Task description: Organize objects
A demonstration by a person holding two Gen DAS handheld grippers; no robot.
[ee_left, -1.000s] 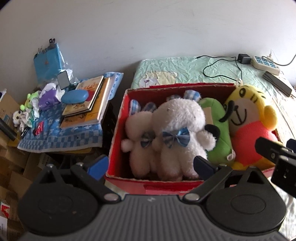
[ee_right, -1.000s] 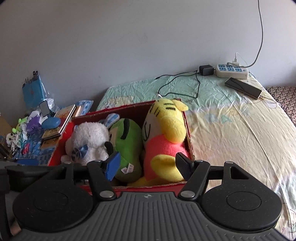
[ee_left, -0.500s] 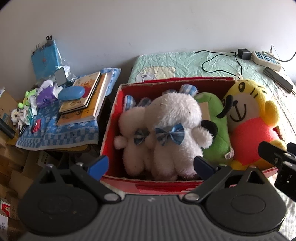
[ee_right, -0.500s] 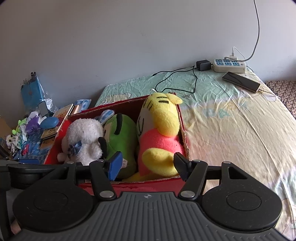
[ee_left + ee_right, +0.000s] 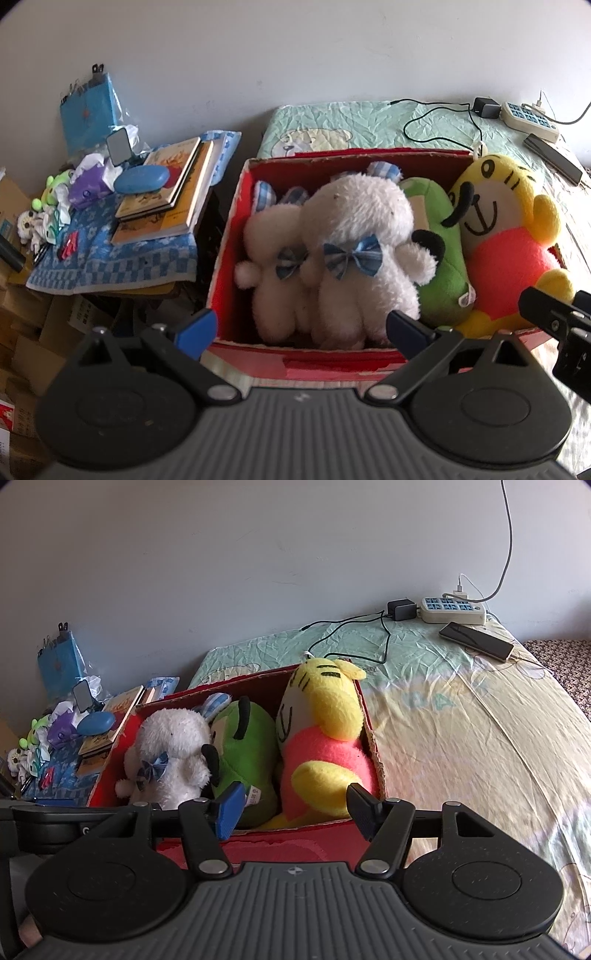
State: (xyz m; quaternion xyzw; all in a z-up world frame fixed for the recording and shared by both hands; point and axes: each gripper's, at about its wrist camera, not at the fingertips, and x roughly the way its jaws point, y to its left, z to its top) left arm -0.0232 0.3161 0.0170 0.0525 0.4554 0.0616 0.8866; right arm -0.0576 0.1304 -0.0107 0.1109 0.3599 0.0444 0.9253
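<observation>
1. On the bed (image 5: 461, 738), at its left edge, red cardboard box (image 5: 229, 258) packed with plush toys: two white bunnies with blue bows (image 5: 354, 236), green plush (image 5: 439, 258) at their 3 o'clock, yellow tiger plush (image 5: 509, 229) at the far 3 o'clock end, head above the box rim.
2. Left gripper (image 5: 301, 328) hovers over the near box wall, jaws wide apart, nothing between the pads; white bunnies straight ahead at 12 o'clock.
3. Right gripper (image 5: 295, 805) also spread wide and empty, at the near rim; green plush and tiger's yellow leg sit just past the fingertips.
4. Right gripper's black finger pokes into the left wrist view at 4 o'clock, near the tiger's foot.
5. At 9 o'clock of box: side stand with blue checked cloth (image 5: 110, 258), stacked books (image 5: 166, 195), blue oval case (image 5: 142, 179) on top, purple toy (image 5: 88, 184), small mirror (image 5: 117, 148), blue bag (image 5: 90, 107) against wall.
6. At 1 o'clock on the bed: power strip (image 5: 452, 610), black adapter (image 5: 400, 610) with trailing cable, phone (image 5: 476, 640) plugged in.
7. Cardboard cartons (image 5: 22, 332) below the stand at 8 o'clock.
</observation>
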